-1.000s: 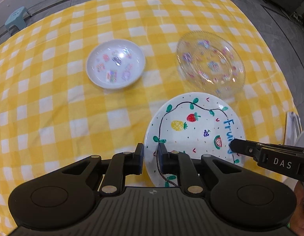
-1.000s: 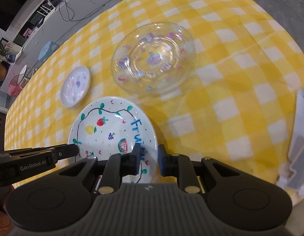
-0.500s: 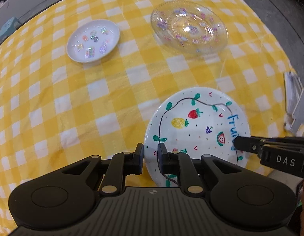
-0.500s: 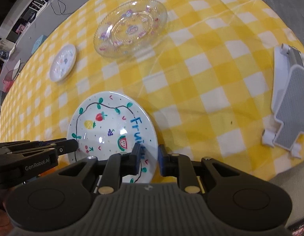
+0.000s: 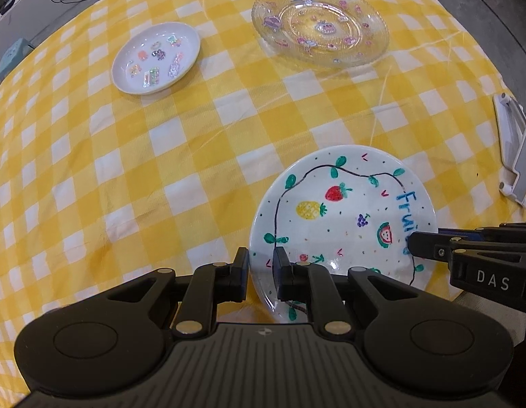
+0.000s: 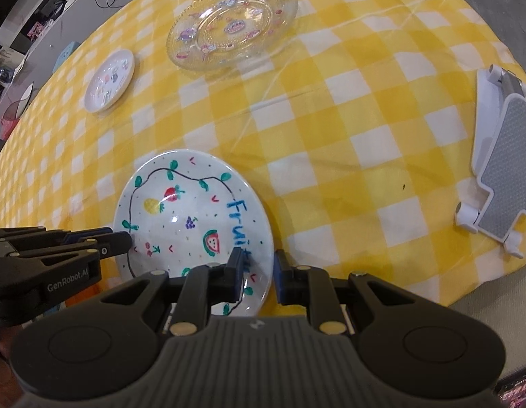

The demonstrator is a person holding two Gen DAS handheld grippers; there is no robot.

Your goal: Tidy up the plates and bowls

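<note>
A white plate painted with fruit and the word "Fruit" (image 5: 344,217) (image 6: 191,217) sits near the table's front edge. My left gripper (image 5: 261,268) is shut on its left rim. My right gripper (image 6: 258,272) is shut on its right rim; it also shows in the left wrist view (image 5: 433,248). A clear glass plate with pink stickers (image 5: 320,23) (image 6: 232,23) lies at the far side. A small white dish with stickers (image 5: 156,57) (image 6: 110,80) lies at the far left.
A yellow and white checked cloth (image 5: 195,136) covers the table. A white and grey folding stand (image 6: 497,166) (image 5: 514,156) lies at the right edge. Floor and cables show beyond the far edge.
Both grippers have pulled back toward the front edge with the fruit plate held between them. The glass plate and small dish now sit farther away.
</note>
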